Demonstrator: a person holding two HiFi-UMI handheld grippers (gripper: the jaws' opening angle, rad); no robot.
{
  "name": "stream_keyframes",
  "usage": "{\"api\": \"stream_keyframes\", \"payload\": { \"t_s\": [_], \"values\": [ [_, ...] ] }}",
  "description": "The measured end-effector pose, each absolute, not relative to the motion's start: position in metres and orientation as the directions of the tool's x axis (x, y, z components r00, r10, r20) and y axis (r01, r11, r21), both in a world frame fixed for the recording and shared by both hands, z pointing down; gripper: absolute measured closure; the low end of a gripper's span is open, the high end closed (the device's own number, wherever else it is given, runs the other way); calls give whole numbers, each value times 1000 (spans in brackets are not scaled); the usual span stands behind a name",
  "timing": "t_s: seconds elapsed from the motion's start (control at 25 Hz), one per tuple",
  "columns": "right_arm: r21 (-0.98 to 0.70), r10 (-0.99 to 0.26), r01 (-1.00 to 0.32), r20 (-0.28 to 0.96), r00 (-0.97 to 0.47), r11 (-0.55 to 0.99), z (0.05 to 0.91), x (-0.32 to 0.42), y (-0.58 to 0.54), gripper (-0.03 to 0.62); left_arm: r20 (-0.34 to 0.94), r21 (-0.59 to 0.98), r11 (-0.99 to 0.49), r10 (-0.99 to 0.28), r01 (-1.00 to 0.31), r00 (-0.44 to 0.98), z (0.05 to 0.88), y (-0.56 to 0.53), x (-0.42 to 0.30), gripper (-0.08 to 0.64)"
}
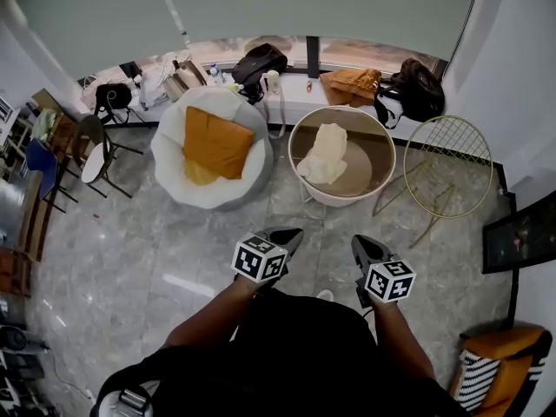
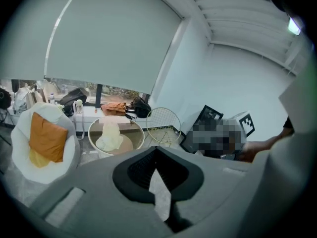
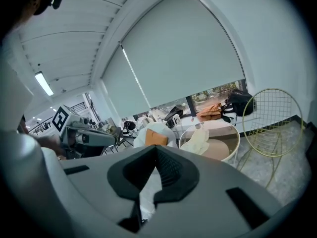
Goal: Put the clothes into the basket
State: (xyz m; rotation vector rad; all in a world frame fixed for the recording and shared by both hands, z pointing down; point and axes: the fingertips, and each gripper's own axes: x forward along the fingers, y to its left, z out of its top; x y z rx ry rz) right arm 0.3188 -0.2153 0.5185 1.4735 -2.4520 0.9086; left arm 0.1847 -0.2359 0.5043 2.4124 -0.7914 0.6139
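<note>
The left gripper (image 1: 289, 234) and right gripper (image 1: 361, 244) sit side by side at lower centre of the head view, held out over the grey marble floor (image 1: 174, 250) and well short of the basket (image 1: 343, 200). In each gripper view the jaws are clenched with tips meeting, and nothing sits between them; only floor shows through the gap below the tips.

The round white basket stands just above centre of the head view, below the window sill (image 1: 295, 94). A cream garment (image 1: 326, 153) lies inside it, heaped toward the left of the frame with one edge draped at the rim. The same garment shows at centre left of the left gripper view (image 2: 110, 137) and right of centre in the right gripper view (image 3: 198, 139).

Left of the basket is a white beanbag (image 1: 174, 168) holding an orange cushion (image 1: 215, 142). To the right a gold wire frame (image 1: 447, 153) stands tilted. On the sill lie an orange bag (image 1: 352, 83) and a black bag (image 1: 417, 89)
</note>
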Motion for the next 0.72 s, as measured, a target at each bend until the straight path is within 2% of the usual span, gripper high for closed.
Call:
{"api": "stream_keyframes", "payload": {
  "t_s": [0.44, 0.72],
  "values": [
    [-482, -721, -808, 418, -552, 339, 541, 353, -215, 577, 630, 246, -702, -408, -668, 661, 511, -224, 215, 560],
    [-479, -715, -810, 429, -552, 338, 547, 345, -244, 577, 640, 273, -692, -388, -668, 664, 527, -258, 212, 560]
  ]
}}
